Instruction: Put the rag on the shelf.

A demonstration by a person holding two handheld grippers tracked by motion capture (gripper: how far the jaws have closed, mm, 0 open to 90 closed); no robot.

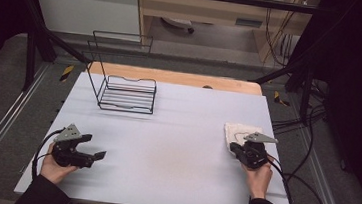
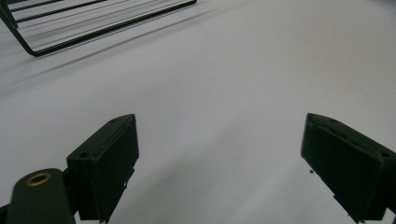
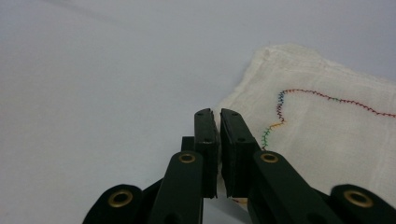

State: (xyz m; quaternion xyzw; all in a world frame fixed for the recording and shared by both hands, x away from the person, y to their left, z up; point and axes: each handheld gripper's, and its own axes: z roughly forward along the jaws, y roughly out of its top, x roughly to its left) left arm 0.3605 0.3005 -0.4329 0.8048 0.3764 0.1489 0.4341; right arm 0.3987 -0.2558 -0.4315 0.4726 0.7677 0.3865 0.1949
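Cloth (image 1: 240, 133): laid flat near the right edge of the table (image 1: 174, 146), its near-left corner at the right gripper.
Right gripper (image 3: 218, 116): jaws closed together at the cloth's edge; whether fabric is pinched cannot be told.
Left gripper (image 2: 219, 154): jaws held wide apart, nothing between them, over bare surface at the near-left.
Wire rack (image 1: 127, 94): placed far-left, well apart from both grippers.
Open room: a wide bare centre is left between the hands.

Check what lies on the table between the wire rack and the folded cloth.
Nothing: in the high view the stretch of table between the wire rack and the folded cloth is bare.
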